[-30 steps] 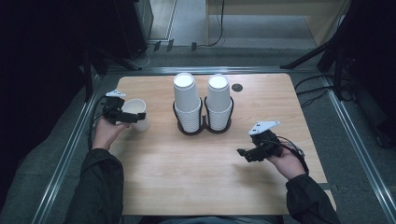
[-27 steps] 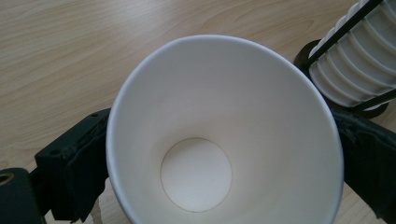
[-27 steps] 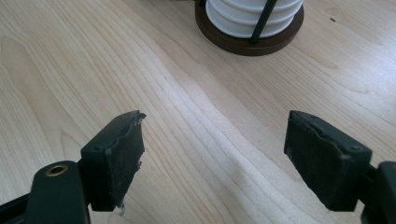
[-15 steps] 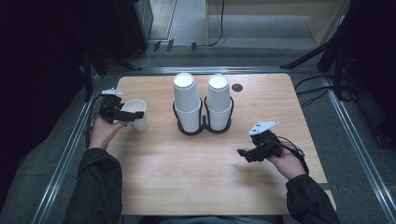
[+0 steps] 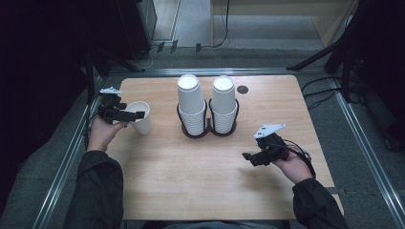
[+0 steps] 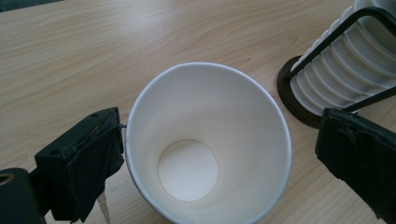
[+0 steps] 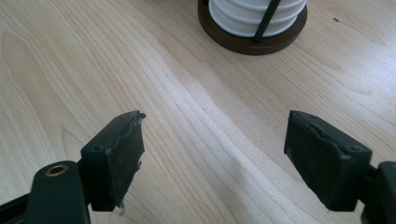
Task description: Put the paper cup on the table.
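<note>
With the single paper cup (image 5: 140, 117) now shifted slightly toward the surface's (image 5: 200, 181) left edge, away from the stacked cups (image 5: 191, 102), the left hand-held gripper (image 6: 205, 154) straddles it with jaws apart, suggesting release, while the right hand-held gripper (image 7: 215, 154) waits open.

In the left gripper view the near rim of the paper cup (image 6: 205, 140) runs off the bottom edge, and the right-hand jaw of the left tool (image 6: 205, 158) stands apart from the cup wall while its lower part is cut off at the corner. The cup stack (image 6: 355, 65) there is cropped at the top and right. In the right gripper view the holder base (image 7: 252, 37) is cut off by the top edge. In the high view the left tool (image 5: 129, 114) overlaps the cup's rim, hiding any contact.
</note>
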Action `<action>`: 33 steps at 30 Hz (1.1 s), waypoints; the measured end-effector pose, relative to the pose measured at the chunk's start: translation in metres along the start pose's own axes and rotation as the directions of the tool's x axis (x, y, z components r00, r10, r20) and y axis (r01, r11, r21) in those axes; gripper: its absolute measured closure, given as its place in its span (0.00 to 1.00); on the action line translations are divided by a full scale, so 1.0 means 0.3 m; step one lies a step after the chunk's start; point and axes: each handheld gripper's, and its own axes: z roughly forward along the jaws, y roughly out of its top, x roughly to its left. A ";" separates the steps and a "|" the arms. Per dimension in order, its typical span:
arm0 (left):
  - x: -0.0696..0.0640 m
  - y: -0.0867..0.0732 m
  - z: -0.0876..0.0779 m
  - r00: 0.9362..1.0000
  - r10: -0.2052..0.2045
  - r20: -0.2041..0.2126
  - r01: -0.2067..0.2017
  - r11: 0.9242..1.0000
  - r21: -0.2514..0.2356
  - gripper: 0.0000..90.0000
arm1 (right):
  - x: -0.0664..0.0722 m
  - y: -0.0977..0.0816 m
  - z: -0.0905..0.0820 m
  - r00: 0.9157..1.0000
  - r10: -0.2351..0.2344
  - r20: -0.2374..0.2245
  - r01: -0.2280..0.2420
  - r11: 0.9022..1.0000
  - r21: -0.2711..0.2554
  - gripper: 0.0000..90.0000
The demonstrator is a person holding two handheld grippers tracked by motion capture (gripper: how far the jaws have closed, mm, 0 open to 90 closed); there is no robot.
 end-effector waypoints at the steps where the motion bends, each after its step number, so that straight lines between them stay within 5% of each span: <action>1: -0.005 0.003 -0.007 1.000 0.017 -0.008 -0.017 1.000 -0.001 0.01 | 0.000 0.000 0.000 1.000 0.000 -0.001 0.000 1.000 0.000 0.23; 25: -0.098 0.053 -0.081 0.998 0.034 0.058 -0.034 0.999 -0.003 0.01 | -0.006 0.016 0.001 1.000 -0.004 -0.013 0.004 1.000 -0.011 0.23; 33: -0.165 0.059 -0.086 0.995 0.083 0.063 -0.082 0.996 -0.022 0.01 | -0.007 0.033 0.008 1.000 -0.005 -0.024 0.004 1.000 -0.030 0.23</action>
